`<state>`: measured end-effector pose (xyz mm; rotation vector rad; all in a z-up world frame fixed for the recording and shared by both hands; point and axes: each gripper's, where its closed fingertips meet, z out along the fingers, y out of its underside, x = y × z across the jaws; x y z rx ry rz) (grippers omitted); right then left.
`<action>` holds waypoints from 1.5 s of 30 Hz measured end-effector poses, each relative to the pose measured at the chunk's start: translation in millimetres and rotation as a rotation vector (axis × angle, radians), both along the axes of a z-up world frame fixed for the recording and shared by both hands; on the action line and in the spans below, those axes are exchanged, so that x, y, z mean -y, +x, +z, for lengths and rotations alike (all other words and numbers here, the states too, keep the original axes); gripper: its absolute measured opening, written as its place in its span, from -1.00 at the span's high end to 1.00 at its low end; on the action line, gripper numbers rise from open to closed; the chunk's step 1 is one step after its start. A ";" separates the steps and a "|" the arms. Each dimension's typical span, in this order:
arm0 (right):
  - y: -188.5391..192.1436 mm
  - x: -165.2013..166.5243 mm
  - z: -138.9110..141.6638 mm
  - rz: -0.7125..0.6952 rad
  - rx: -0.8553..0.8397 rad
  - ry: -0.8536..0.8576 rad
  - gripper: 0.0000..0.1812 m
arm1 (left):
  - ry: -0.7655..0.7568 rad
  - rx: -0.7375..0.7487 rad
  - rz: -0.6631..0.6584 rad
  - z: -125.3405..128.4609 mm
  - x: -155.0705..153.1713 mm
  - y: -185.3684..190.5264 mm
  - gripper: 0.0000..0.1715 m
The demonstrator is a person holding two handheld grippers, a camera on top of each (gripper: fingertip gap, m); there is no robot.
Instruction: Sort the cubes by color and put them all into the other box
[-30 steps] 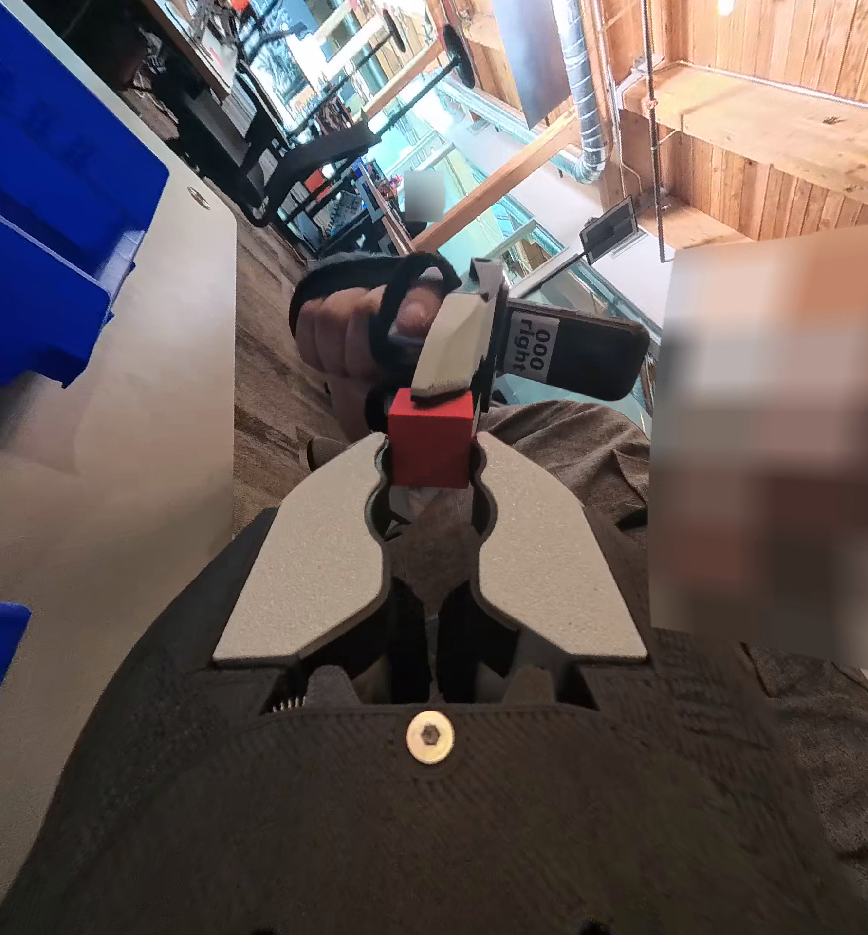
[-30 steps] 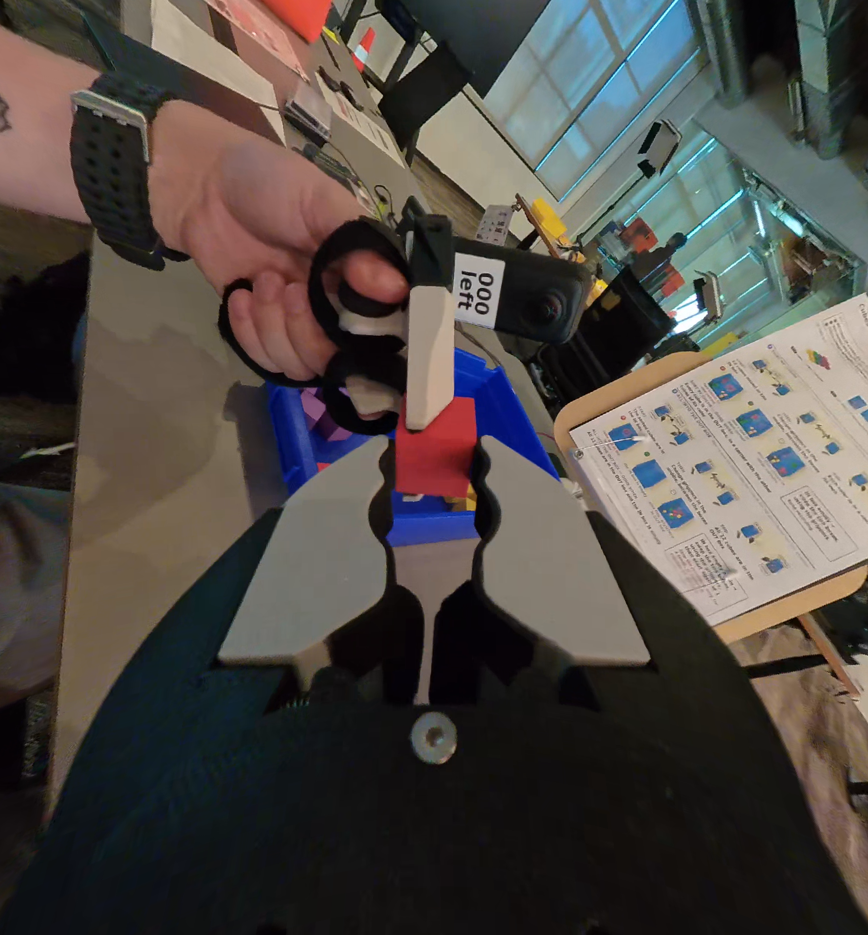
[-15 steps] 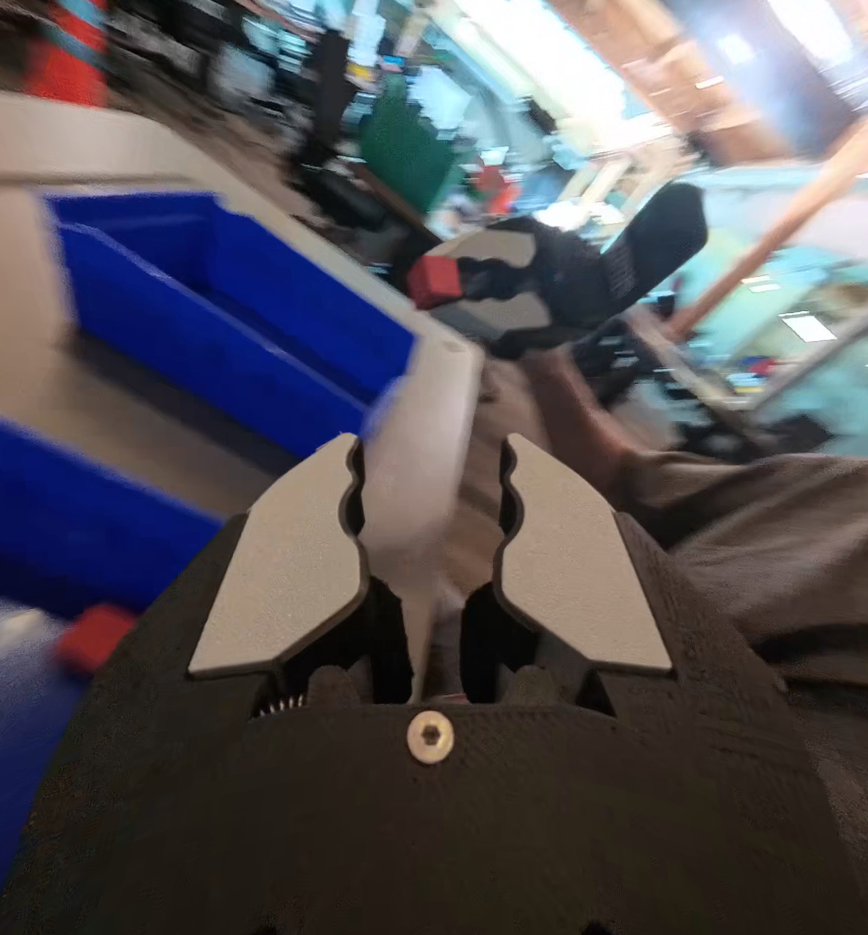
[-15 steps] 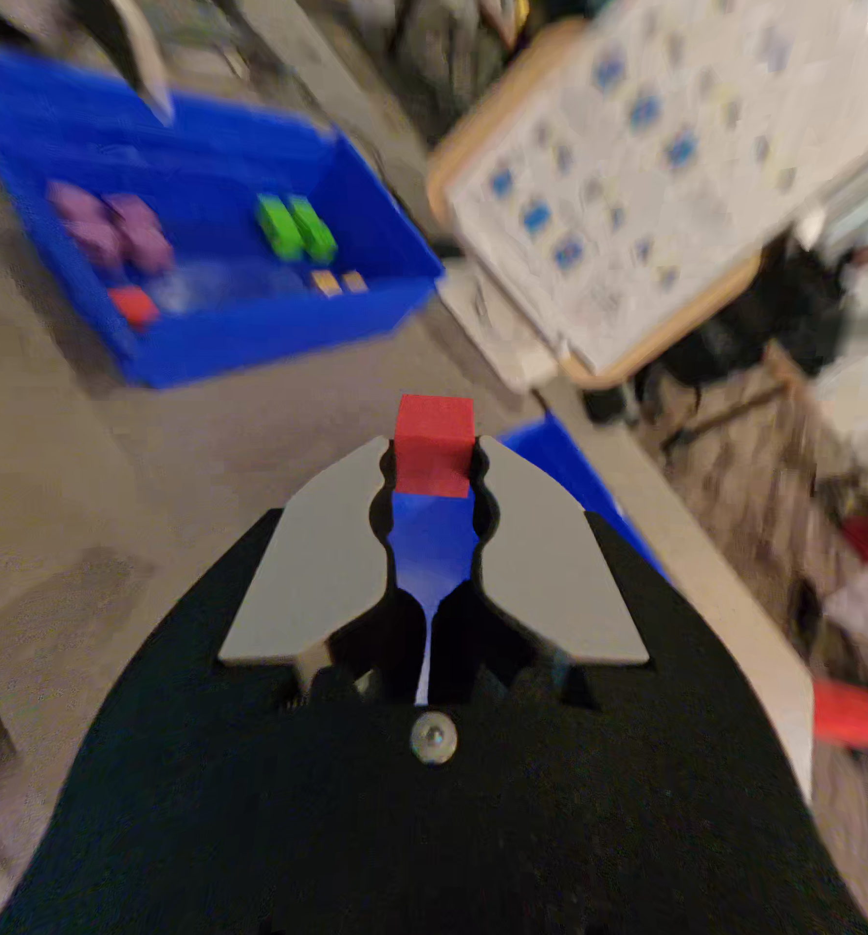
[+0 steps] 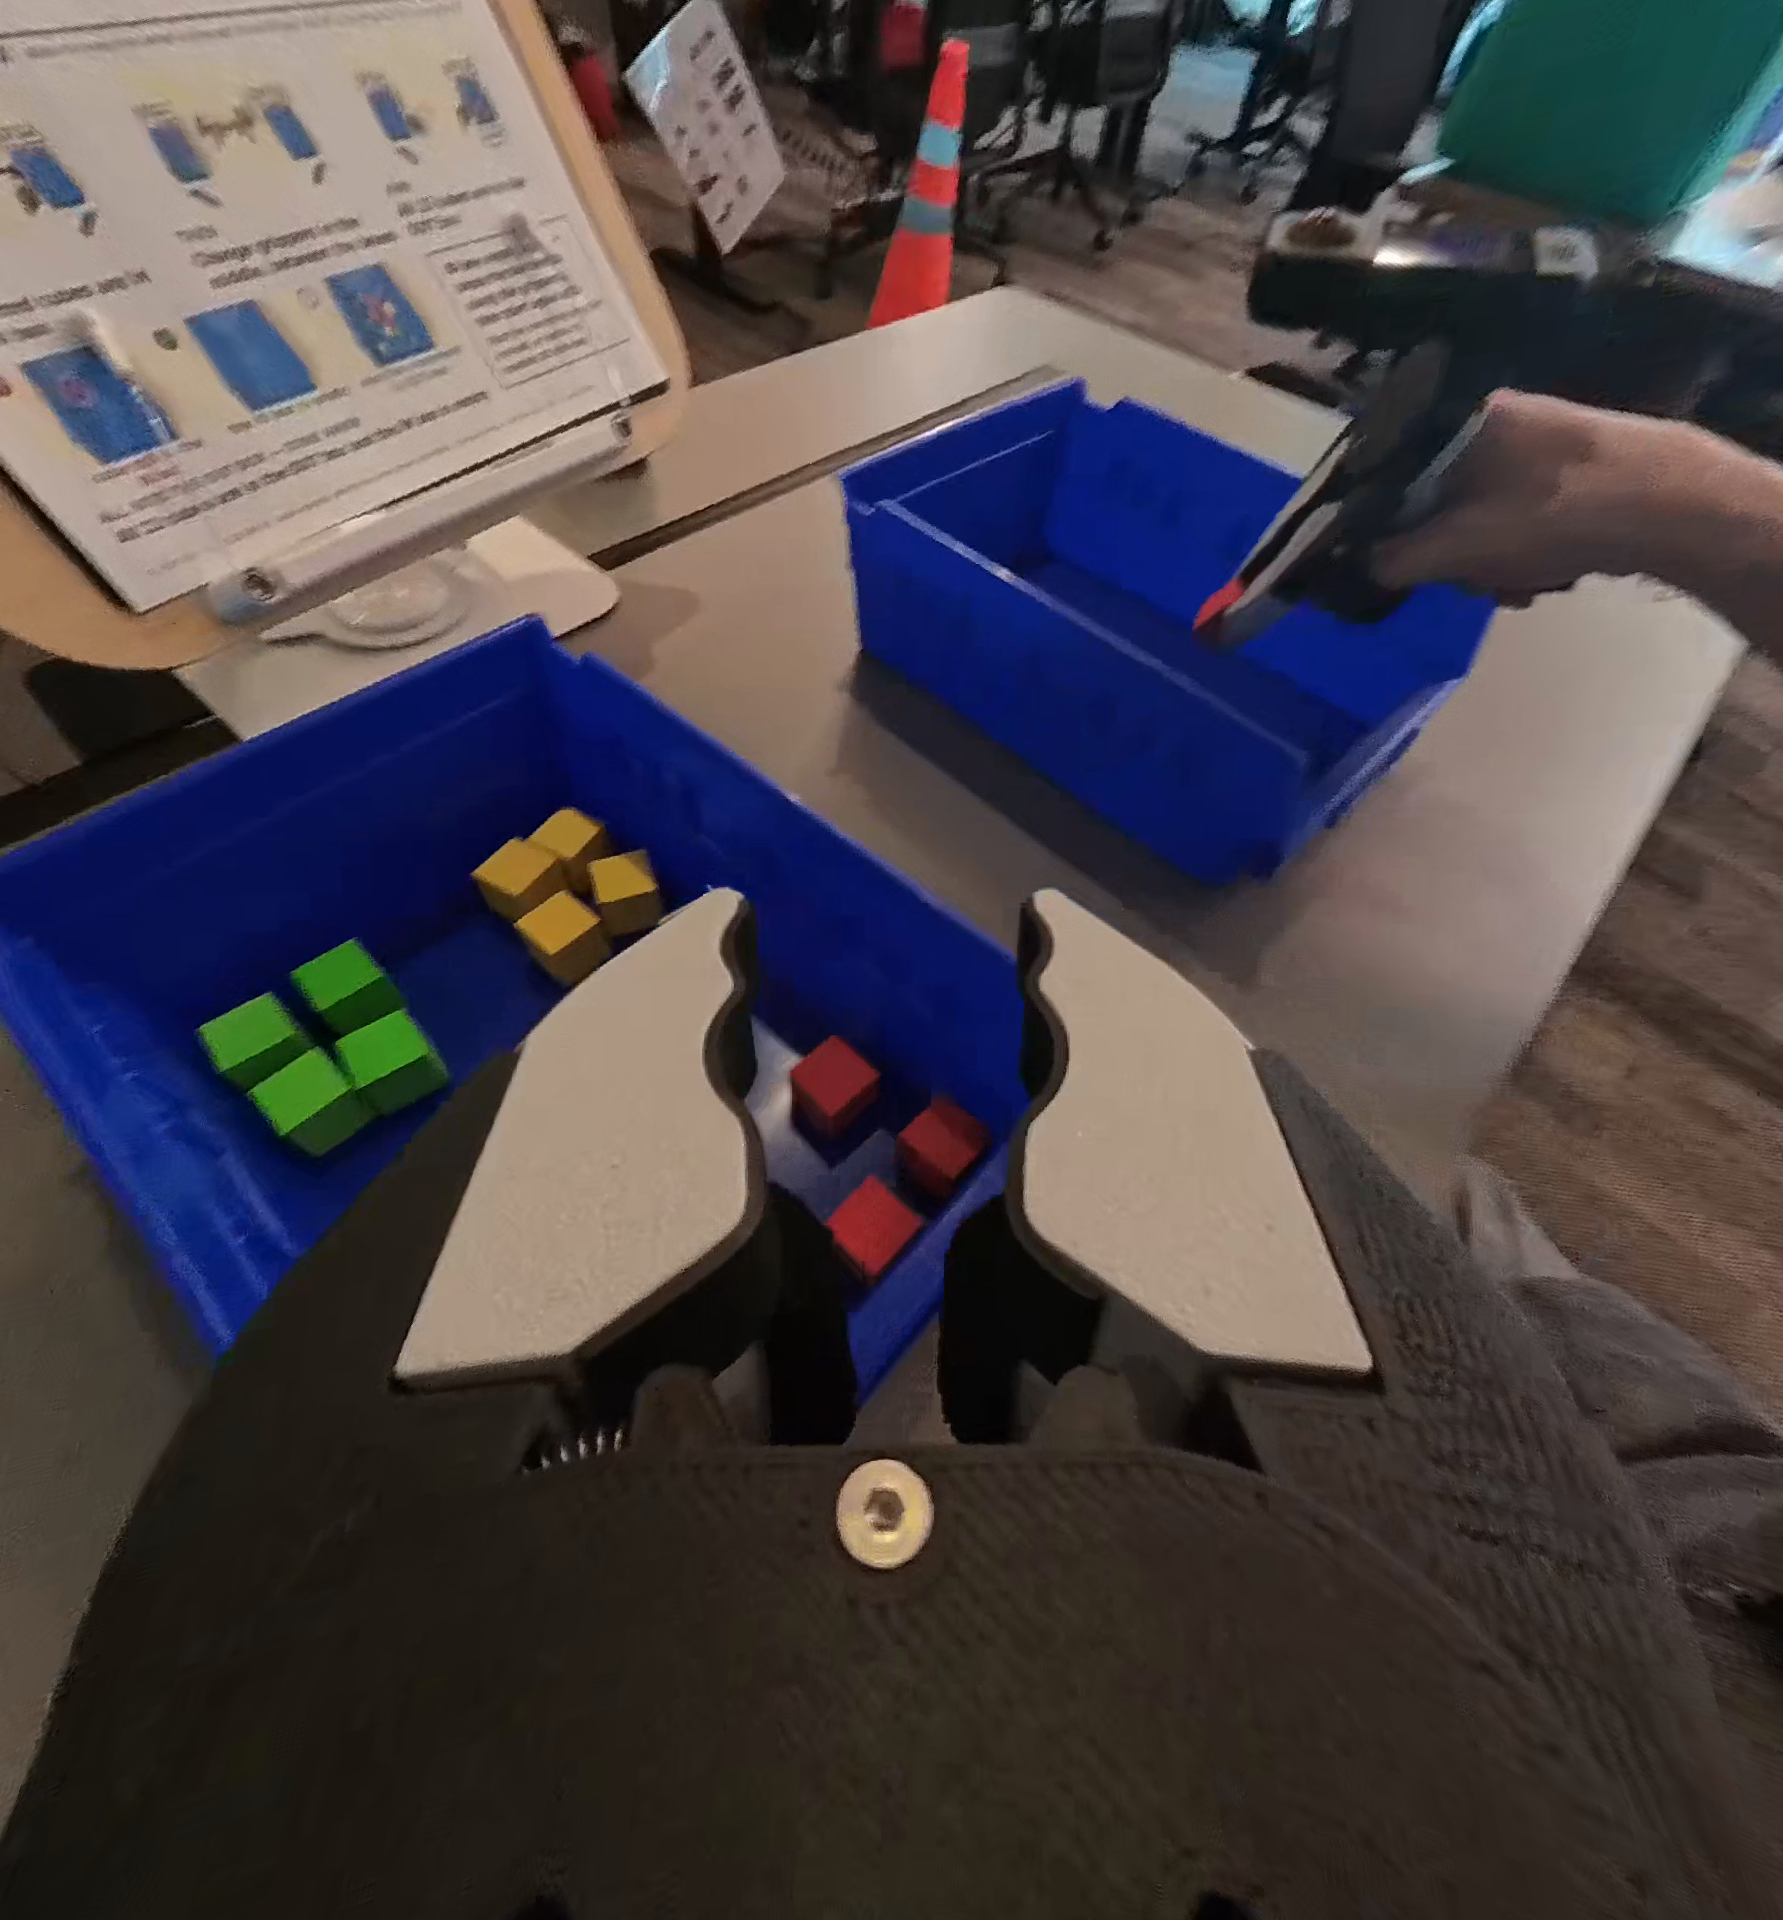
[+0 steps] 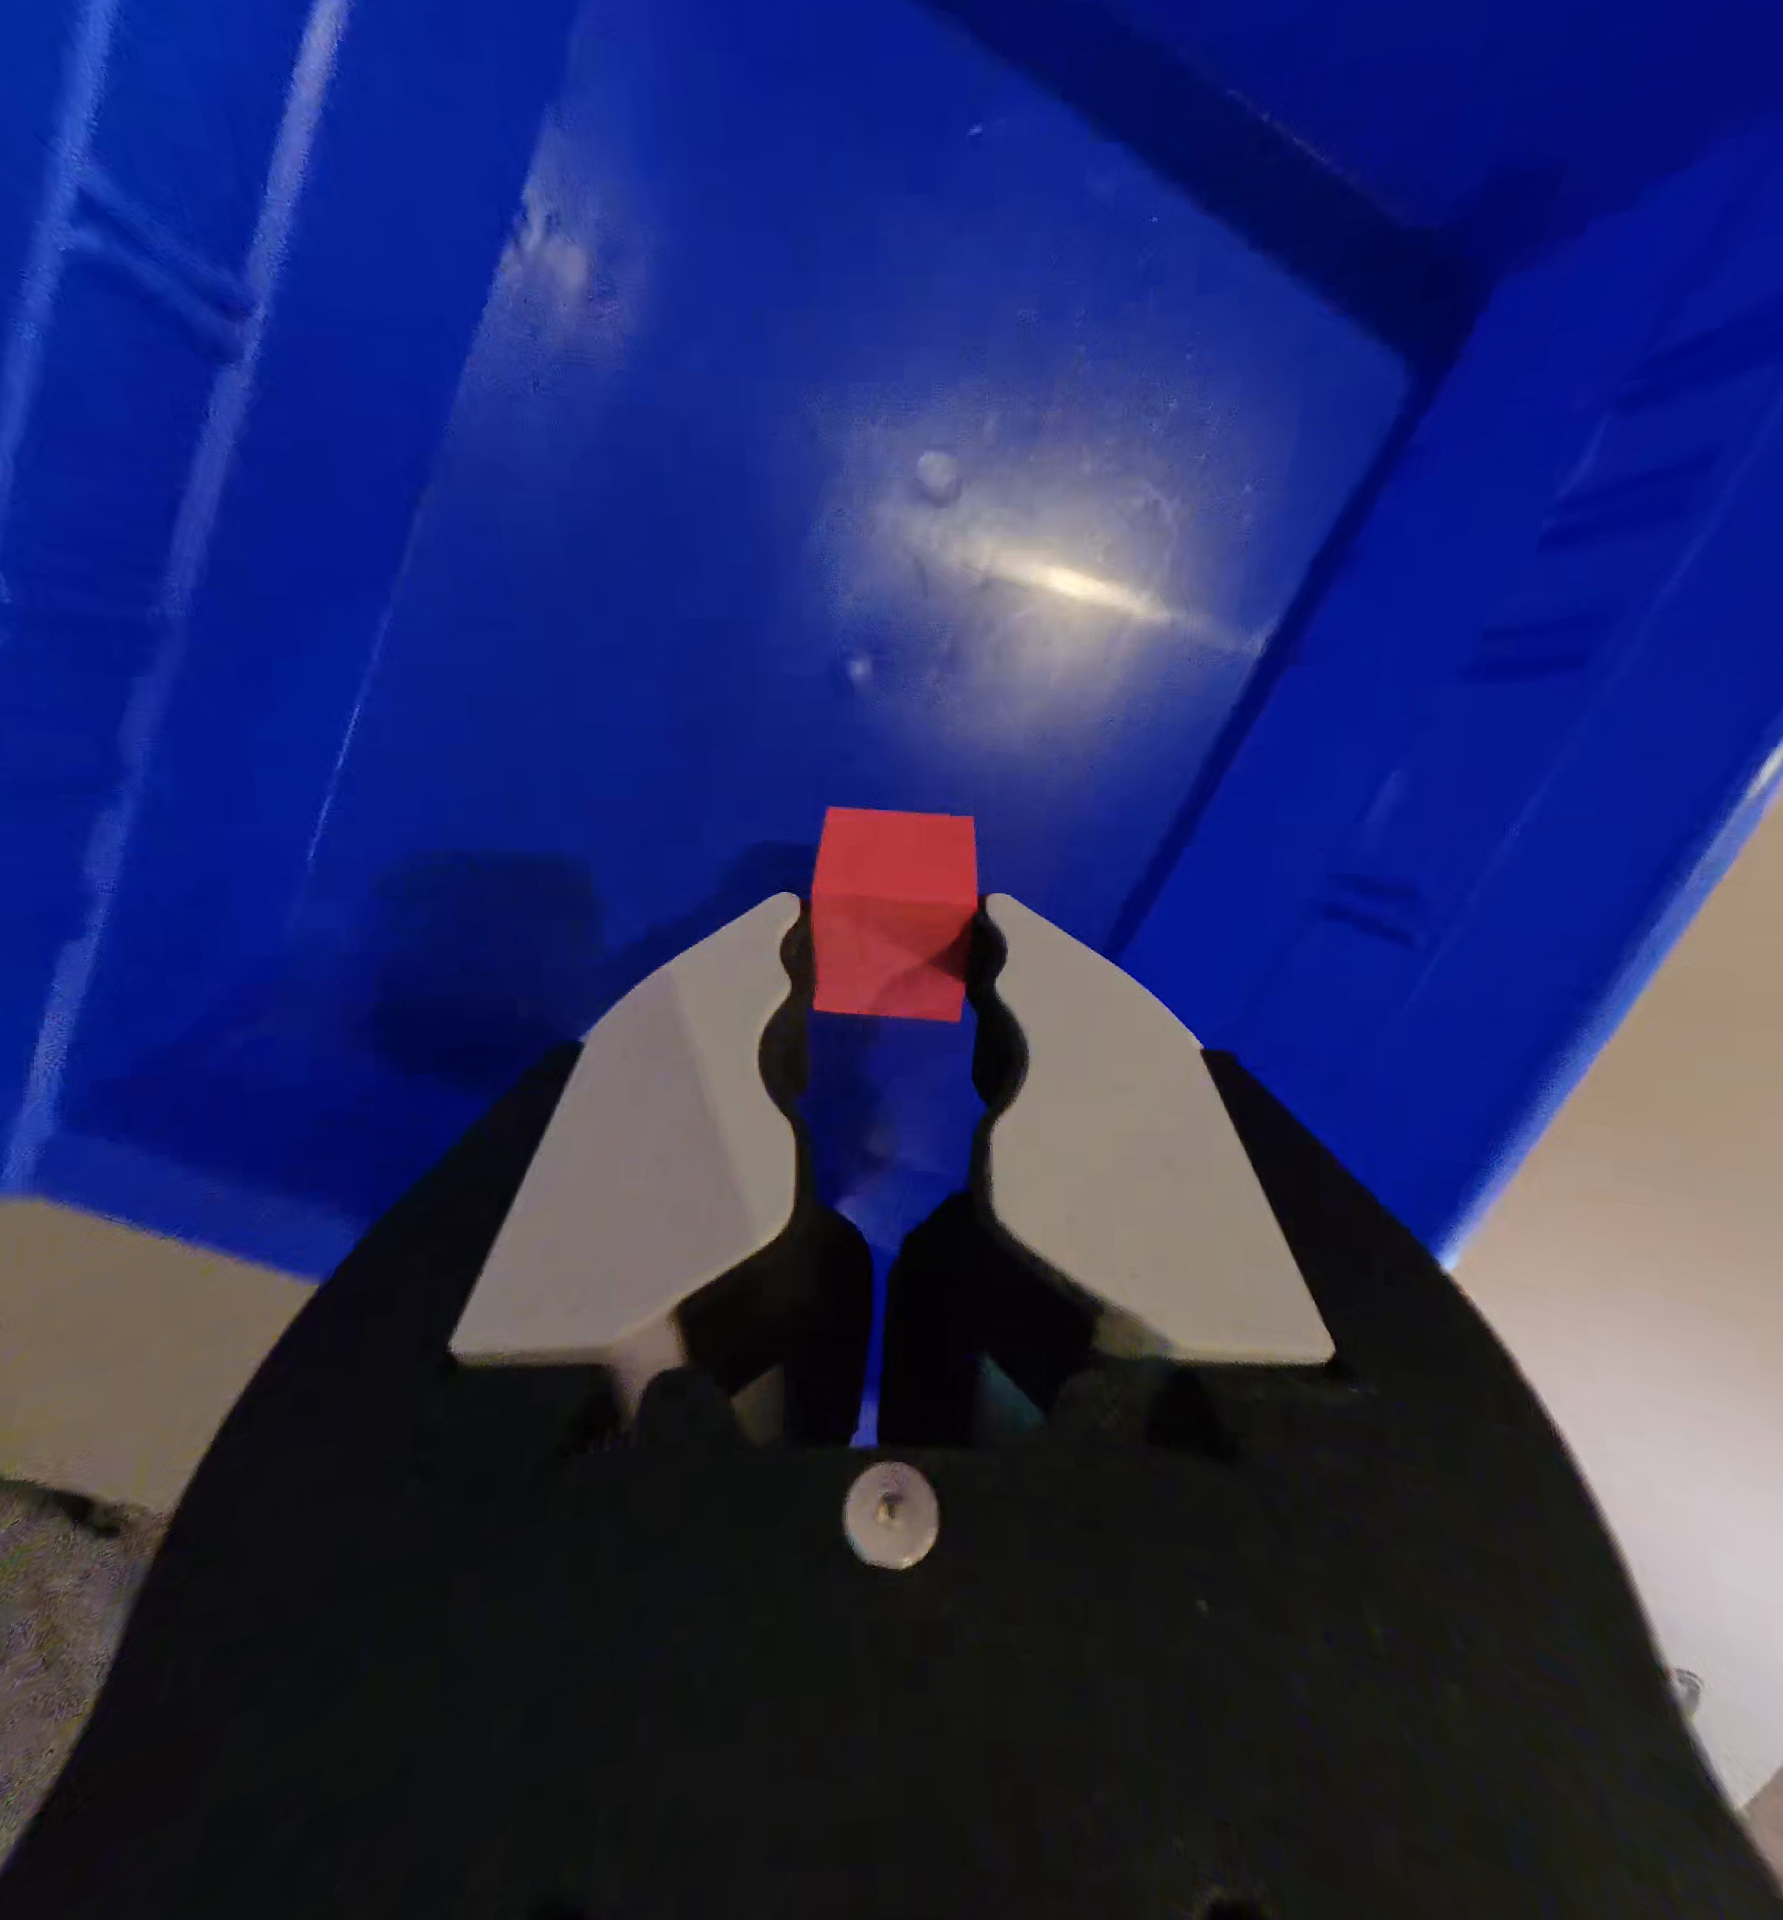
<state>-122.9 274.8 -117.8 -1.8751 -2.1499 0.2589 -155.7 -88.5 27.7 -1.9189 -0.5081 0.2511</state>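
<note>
Right now your right hand-held gripper has its grey jaws closed on a small red wooden cube, pinched at the very tips so that most of the cube sticks out beyond them. You are holding it low inside the far blue plastic bin, above the bare glossy floor, nose pointed down; that tip grip probably keeps the jaws free of the bin floor. Whether the cube touches the floor cannot be told.

Your left hand-held gripper holds nothing, jaws parted wide. It hovers above the near blue plastic bin, over the corner where three loose red cubes lie apart from one another. Farther along the same bin sit four green cubes packed as a block and four yellow cubes bunched together, so the colours keep to separate groups.

Both bins rest on a grey tabletop, well apart. Behind the near bin stands a tilted board with a printed instruction sheet, facing you; an orange traffic cone stands on the floor beyond.
</note>
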 end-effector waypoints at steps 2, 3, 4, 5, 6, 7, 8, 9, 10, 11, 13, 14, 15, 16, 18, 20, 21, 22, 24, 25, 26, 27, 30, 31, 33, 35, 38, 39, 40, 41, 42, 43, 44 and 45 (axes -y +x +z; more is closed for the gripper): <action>-7.7 -3.8 -10.7 -0.030 0.047 -0.001 0.69 | -0.040 0.002 0.033 -8.7 4.1 -8.2 0.44; -8.5 -5.0 -17.6 -0.044 0.089 -0.009 0.69 | -0.056 0.009 0.046 -12.8 6.4 -11.4 0.45; -10.1 -5.8 -23.7 -0.053 0.117 -0.018 0.69 | -0.071 0.013 0.058 -16.6 8.7 -14.3 0.45; -11.8 -7.4 -28.5 -0.060 0.135 -0.017 0.69 | -0.086 0.018 0.067 -20.1 11.1 -16.6 0.45; -11.9 -9.2 -32.8 -0.064 0.155 -0.009 0.69 | -0.102 0.025 0.076 -23.4 13.5 -18.4 0.45; -10.6 -11.0 -36.7 -0.067 0.180 -0.001 0.68 | -0.117 0.029 0.083 -26.3 15.7 -20.0 0.45; -9.8 -11.5 -39.3 -0.064 0.197 0.005 0.69 | -0.131 0.031 0.088 -28.5 17.6 -21.2 0.45; -11.4 -10.9 -39.8 -0.057 0.193 0.007 0.68 | -0.144 0.033 0.095 -30.7 19.5 -22.6 0.46; -12.3 -10.6 -39.6 -0.050 0.193 0.014 0.68 | -0.161 0.033 0.106 -32.8 21.6 -24.4 0.46; -12.3 -10.3 -40.0 -0.046 0.200 0.020 0.66 | -0.180 0.031 0.115 -35.0 23.7 -26.4 0.45; -12.9 -8.7 -41.6 -0.045 0.210 0.024 0.47 | -0.210 0.031 0.128 -38.7 26.0 -29.8 0.45; -13.2 -7.4 -41.8 -0.038 0.209 0.023 0.41 | -0.227 0.035 0.128 -41.0 26.7 -30.9 0.45; -14.1 -6.7 -40.8 -0.033 0.199 0.024 0.37 | -0.250 0.037 0.122 -43.5 26.9 -31.4 0.45; -15.1 -6.0 -38.1 -0.029 0.183 0.025 0.35 | -0.284 0.035 0.106 -47.0 26.8 -31.6 0.45; -16.1 -3.2 -27.5 -0.017 0.136 0.025 0.34 | -0.395 0.013 0.027 -57.4 26.3 -30.9 0.49; -17.6 0.4 -9.6 0.002 0.057 0.042 0.34 | -0.599 -0.032 -0.074 -73.9 32.6 -34.3 0.58; -18.2 3.9 1.1 0.018 0.004 0.050 0.35 | -0.715 -0.057 -0.119 -82.9 38.2 -37.9 0.58; -17.5 8.0 11.7 0.029 -0.048 0.055 0.35 | -0.821 -0.076 -0.168 -91.8 43.3 -41.2 0.58; -14.0 19.6 29.7 0.052 -0.145 0.048 0.36 | -0.971 -0.075 -0.277 -109.8 48.4 -43.0 0.56; -10.5 25.3 35.8 0.063 -0.177 0.044 0.36 | -1.022 -0.062 -0.323 -118.8 49.7 -42.3 0.53; -6.5 30.7 40.4 0.070 -0.203 0.040 0.36 | -1.068 -0.047 -0.360 -127.3 51.3 -41.5 0.50; -2.7 36.2 44.0 0.081 -0.226 0.035 0.36 | -1.109 -0.038 -0.392 -135.2 53.1 -41.0 0.47; 10.9 48.7 49.7 0.110 -0.260 0.037 0.37 | -1.204 -0.022 -0.429 -152.4 60.8 -45.5 0.44; 15.0 51.8 51.4 0.119 -0.271 0.039 0.37 | -1.212 -0.006 -0.433 -156.4 61.9 -46.3 0.44; 22.3 56.2 54.7 0.131 -0.289 0.045 0.37 | -1.221 0.025 -0.445 -164.3 63.8 -46.6 0.44; 28.0 60.8 56.8 0.141 -0.301 0.046 0.38 | -1.232 0.047 -0.448 -171.2 65.6 -48.4 0.44; 33.9 66.9 59.8 0.157 -0.323 0.052 0.39 | -1.247 0.087 -0.455 -179.3 67.6 -48.8 0.49; 35.6 69.7 60.1 0.163 -0.328 0.052 0.39 | -1.257 0.098 -0.458 -180.7 68.5 -48.4 0.62; 37.0 72.5 60.3 0.170 -0.334 0.055 0.40 | -1.262 0.104 -0.456 -181.2 68.8 -48.4 0.67; 38.5 75.8 60.3 0.178 -0.339 0.055 0.40 | -1.261 0.108 -0.452 -181.1 68.5 -48.6 0.67; 39.6 78.9 60.2 0.185 -0.343 0.055 0.40 | -1.261 0.111 -0.448 -181.1 68.7 -49.1 0.67; 40.1 82.0 60.8 0.189 -0.351 0.056 0.41 | -1.261 0.108 -0.435 -180.5 68.8 -51.0 0.67; 40.3 85.8 61.7 0.198 -0.360 0.055 0.41 | -1.253 0.101 -0.408 -178.8 68.4 -54.5 0.67; 40.4 89.6 63.0 0.208 -0.369 0.054 0.42 | -1.218 0.105 -0.382 -175.2 65.8 -56.7 0.67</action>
